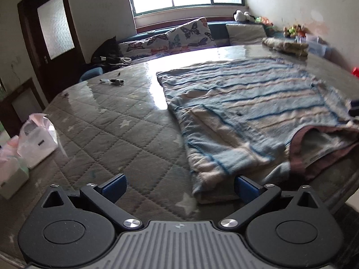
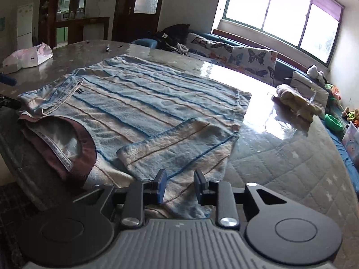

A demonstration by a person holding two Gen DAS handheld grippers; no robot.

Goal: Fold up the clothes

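Striped shirt flat on table, sleeves folded in; left gripper spread wide, right gripper parted, pinching nothing.

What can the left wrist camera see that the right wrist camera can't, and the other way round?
Only the left wrist view shows the left gripper, jaws wide open beside the shirt's edge. Only the right wrist view shows the right gripper, jaws slightly apart over the shirt's folded-in sleeve, plus the white fridge. Both show the striped shirt lying on the quilted surface, the white plastic bag and the butterfly cushions.
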